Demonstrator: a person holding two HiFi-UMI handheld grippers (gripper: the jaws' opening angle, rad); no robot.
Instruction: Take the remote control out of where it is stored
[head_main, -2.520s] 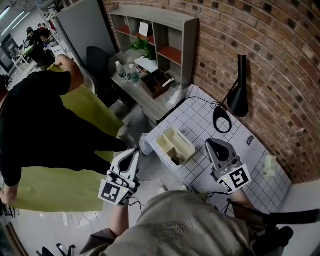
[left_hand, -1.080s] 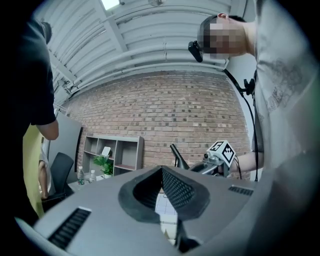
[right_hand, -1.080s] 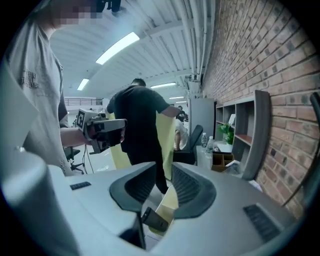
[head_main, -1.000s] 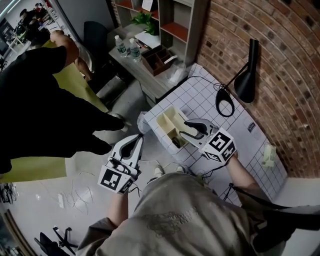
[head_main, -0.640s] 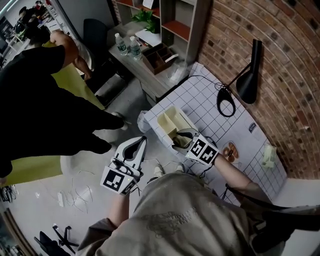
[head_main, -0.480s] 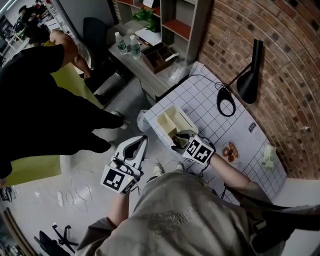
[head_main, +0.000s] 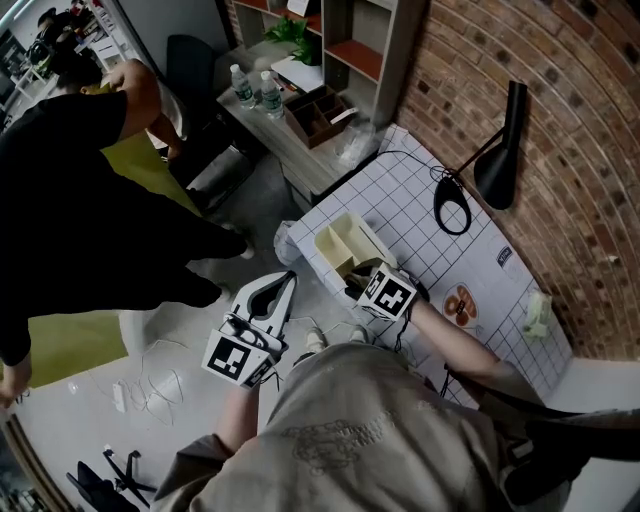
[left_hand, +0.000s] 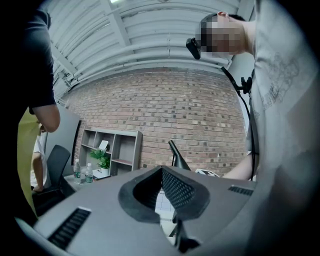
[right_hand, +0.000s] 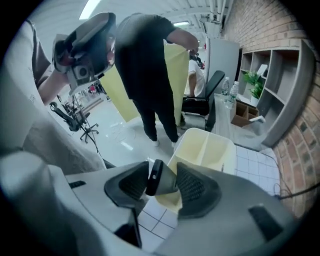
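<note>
A cream divided organizer box (head_main: 350, 245) (right_hand: 210, 150) stands near the edge of the white gridded table (head_main: 400, 200). My right gripper (head_main: 360, 287) (right_hand: 159, 186) points steeply down into the box's near end. The remote control (right_hand: 162, 181), grey with a dark end, sticks up between its jaws. Those jaws have just been closing and still stand wide, so I do not see the pads pressing on it. In the head view the gripper hides the remote. My left gripper (head_main: 283, 282) (left_hand: 162, 170) is level over the floor, tips together, holding nothing.
A black desk lamp (head_main: 500, 140) with a round base (head_main: 450, 215) stands on the table by the brick wall. A person in black (head_main: 70, 200) stands at the left beside a yellow sheet (head_main: 80, 340). A grey shelf unit (head_main: 350, 40) and water bottles (head_main: 255, 95) are beyond. Cables (head_main: 150, 385) lie on the floor.
My right gripper has come down and tipped forward from above the table to the box's near end, and the remote's end now sits between its jaws. The left gripper has stayed put.
</note>
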